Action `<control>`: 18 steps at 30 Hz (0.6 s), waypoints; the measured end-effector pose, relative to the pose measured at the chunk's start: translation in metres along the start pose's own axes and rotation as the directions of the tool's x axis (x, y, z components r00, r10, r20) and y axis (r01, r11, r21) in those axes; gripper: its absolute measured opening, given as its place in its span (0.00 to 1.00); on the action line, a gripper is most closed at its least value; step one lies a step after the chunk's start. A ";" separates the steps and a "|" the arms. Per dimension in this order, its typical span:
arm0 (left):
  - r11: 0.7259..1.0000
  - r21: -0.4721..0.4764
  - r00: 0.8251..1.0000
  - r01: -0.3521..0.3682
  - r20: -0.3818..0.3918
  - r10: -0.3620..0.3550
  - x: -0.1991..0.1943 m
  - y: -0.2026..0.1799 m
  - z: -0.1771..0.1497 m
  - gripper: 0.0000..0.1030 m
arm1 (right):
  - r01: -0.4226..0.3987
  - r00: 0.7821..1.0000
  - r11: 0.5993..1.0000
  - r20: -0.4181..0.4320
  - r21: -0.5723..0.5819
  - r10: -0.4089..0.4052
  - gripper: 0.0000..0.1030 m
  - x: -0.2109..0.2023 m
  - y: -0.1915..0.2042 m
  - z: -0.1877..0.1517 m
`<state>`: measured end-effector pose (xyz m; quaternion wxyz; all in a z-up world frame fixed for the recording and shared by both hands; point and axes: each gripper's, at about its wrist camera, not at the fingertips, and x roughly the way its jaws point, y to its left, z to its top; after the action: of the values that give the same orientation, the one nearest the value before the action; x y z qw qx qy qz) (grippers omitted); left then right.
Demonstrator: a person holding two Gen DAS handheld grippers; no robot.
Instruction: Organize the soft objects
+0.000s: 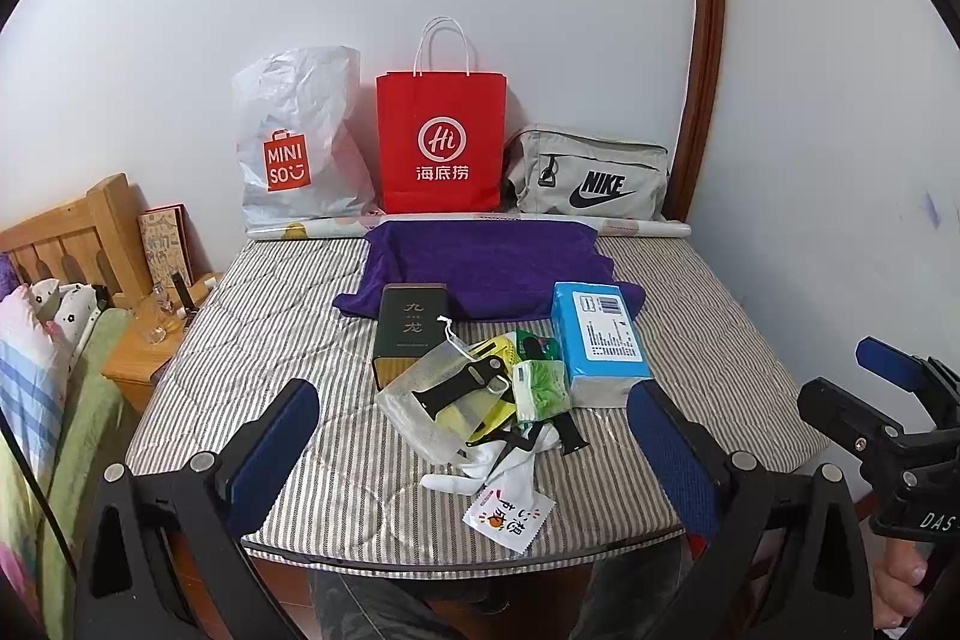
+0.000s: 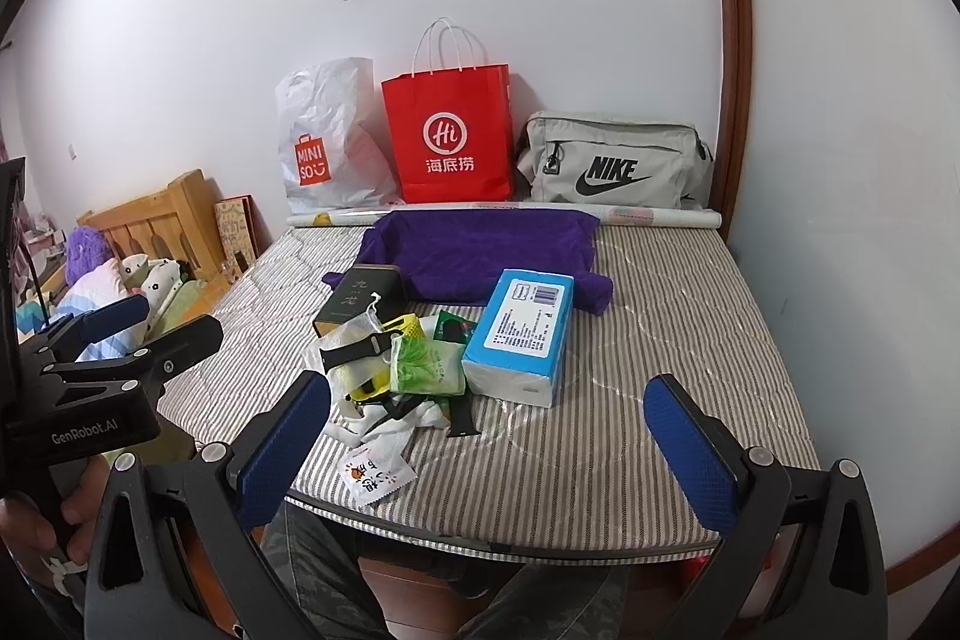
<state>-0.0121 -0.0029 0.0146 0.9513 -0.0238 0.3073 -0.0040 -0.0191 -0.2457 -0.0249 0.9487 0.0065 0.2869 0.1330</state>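
Note:
A pile lies on the striped mattress (image 1: pixel 288 316): a clear pouch with a black watch strap (image 1: pixel 456 388), a green tissue pack (image 1: pixel 540 388), a blue tissue box (image 1: pixel 600 340), white socks (image 1: pixel 498 466), a small white sachet (image 1: pixel 510 514) and a dark box (image 1: pixel 411 325). A purple towel (image 1: pixel 492 268) lies behind them. My left gripper (image 1: pixel 474 436) is open and empty, held above the near edge of the pile. My right gripper (image 2: pixel 486 430) is open and empty, just right of the pile (image 2: pixel 420 364). The right gripper also shows at the left wrist view's right edge (image 1: pixel 864 388).
A white Miniso bag (image 1: pixel 294 148), a red paper bag (image 1: pixel 441 142) and a grey Nike bag (image 1: pixel 594 178) stand against the back wall. A rolled sheet (image 1: pixel 468 226) lies before them. A wooden headboard and nightstand (image 1: pixel 138 352) with bedding are at left.

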 end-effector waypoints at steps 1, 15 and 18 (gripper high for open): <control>1.000 0.000 1.000 0.000 0.000 0.000 0.000 0.000 0.000 1.00 | 0.000 1.000 1.000 0.000 0.000 0.000 1.00 0.001 -0.001 0.000; 1.000 -0.003 1.000 -0.006 0.006 0.006 0.004 0.007 0.005 1.00 | -0.032 0.999 0.999 -0.006 0.001 0.032 1.00 0.006 -0.002 -0.001; 1.000 -0.018 1.000 -0.011 -0.018 0.011 0.017 0.013 0.004 1.00 | -0.043 0.999 0.999 -0.027 0.007 0.043 1.00 0.017 -0.004 -0.003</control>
<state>0.0043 0.0098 0.0075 0.9482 -0.0307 0.3161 0.0037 -0.0060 -0.2455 -0.0370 0.9415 0.0137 0.3001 0.1527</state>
